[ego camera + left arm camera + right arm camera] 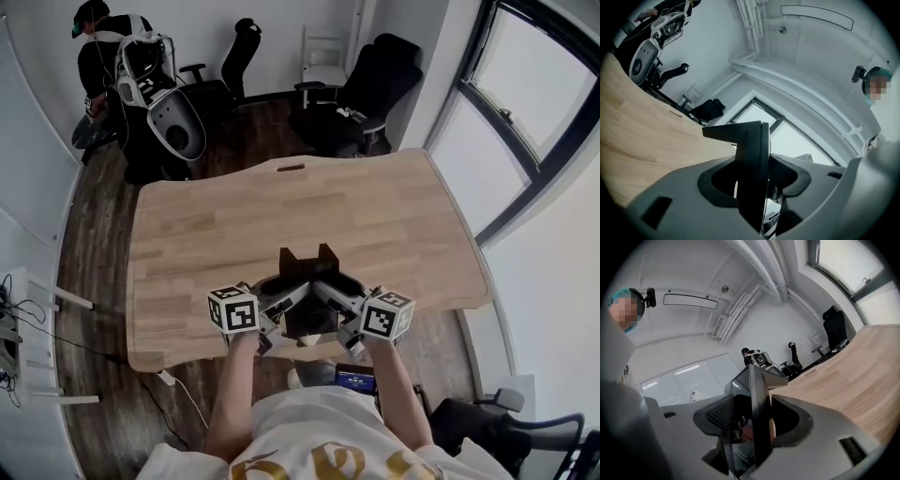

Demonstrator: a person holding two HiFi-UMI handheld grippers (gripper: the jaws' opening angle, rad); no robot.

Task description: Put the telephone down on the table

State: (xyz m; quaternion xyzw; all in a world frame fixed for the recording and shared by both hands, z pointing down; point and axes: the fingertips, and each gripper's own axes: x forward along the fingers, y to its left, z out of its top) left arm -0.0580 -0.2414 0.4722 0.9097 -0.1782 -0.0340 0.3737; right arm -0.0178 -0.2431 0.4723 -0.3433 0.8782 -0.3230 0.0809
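Your light wooden table (281, 216) fills the middle, with black office chairs (361, 94) beyond its far edge. At the near edge, the dark telephone (309, 281) stands upright between both grippers. Your left gripper (279, 305) pinches its left side and your right gripper (336, 302) its right, each with jaws narrowed onto the thin slab. Whether the telephone touches the wood is unclear.

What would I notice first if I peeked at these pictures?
Probably the black telephone, pinched from both sides by the left tool and the right tool, at the near edge of the wooden table. Black office chairs stand behind the table.
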